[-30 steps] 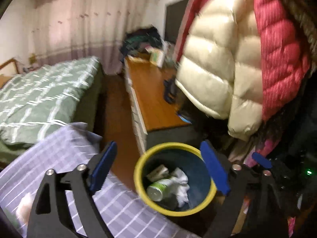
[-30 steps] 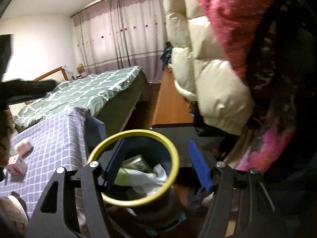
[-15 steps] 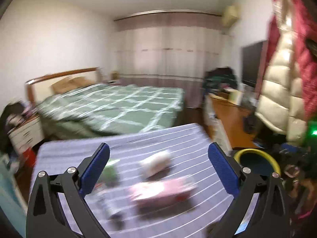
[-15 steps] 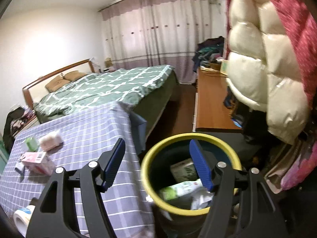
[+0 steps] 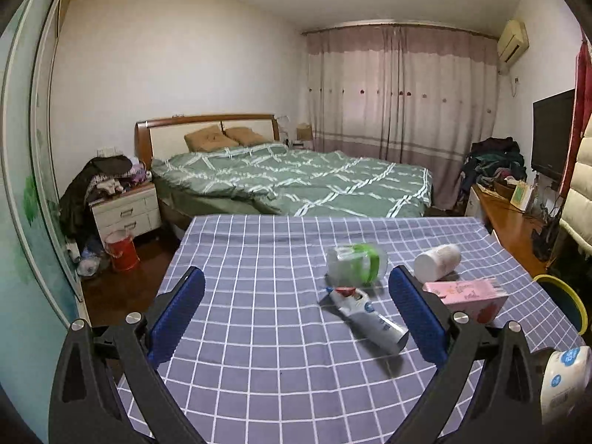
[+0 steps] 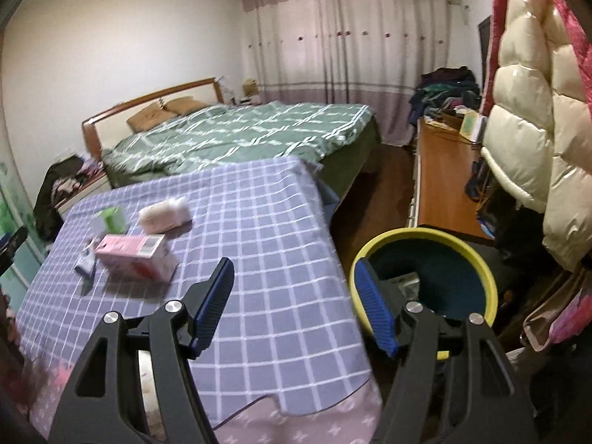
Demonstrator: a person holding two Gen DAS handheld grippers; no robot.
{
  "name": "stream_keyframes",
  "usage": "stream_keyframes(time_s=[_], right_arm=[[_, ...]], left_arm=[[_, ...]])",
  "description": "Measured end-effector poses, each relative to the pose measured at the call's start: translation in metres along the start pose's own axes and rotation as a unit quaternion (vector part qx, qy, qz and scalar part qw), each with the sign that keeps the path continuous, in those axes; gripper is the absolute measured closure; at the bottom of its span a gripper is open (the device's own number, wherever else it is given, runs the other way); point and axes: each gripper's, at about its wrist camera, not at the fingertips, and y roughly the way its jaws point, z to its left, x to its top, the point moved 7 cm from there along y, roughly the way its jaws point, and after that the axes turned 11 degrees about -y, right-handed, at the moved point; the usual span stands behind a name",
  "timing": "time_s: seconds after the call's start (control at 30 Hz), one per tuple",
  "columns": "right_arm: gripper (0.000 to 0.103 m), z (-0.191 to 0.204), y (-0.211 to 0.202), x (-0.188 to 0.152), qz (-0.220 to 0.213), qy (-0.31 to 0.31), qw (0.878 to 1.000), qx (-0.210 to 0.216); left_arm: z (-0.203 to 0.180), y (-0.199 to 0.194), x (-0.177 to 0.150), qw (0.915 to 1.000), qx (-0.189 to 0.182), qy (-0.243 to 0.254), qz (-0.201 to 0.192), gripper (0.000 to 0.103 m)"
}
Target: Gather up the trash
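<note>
On the purple checked tablecloth point(image 5: 259, 333) lie a clear cup with a green band point(image 5: 357, 263), a white squeezed tube point(image 5: 366, 318), a white roll on its side point(image 5: 437, 262) and a pink carton point(image 5: 468, 296). My left gripper point(image 5: 296, 310) is open and empty above the cloth, left of the tube. My right gripper point(image 6: 296, 307) is open and empty over the table's right edge, beside the yellow-rimmed blue bin point(image 6: 425, 277). The pink carton point(image 6: 133, 253), the roll point(image 6: 164, 214) and the green cup point(image 6: 111, 220) lie far left in the right wrist view.
A green bed point(image 5: 296, 181) stands behind the table. A nightstand point(image 5: 125, 211) and a red bucket point(image 5: 120, 249) are at the left. A wooden bench point(image 6: 444, 177) and hanging puffer jackets point(image 6: 536, 129) are at the right. A white container point(image 5: 562, 377) sits at the table's near right corner.
My left gripper has swung from above the bin to face the table and its trash. My right gripper has backed and turned left, so the bin now sits at its right.
</note>
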Motion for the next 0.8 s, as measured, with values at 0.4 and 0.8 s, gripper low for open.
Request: stream_keyframes(time_s=[0.4,0.8], right_arm=[[0.035,0.07,-0.045,-0.025,-0.008,-0.052,0.994,0.092],[0.024,0.135,-0.057,-0.056,-0.016,-0.116,0.982,0.151]], left_arm=[[0.005,0.005,-0.011,0.9996,0.012,-0.02,0.018,0.005],[-0.009,0.009,-0.018,0.9996,0.003,-0.005,0.029,0.005]])
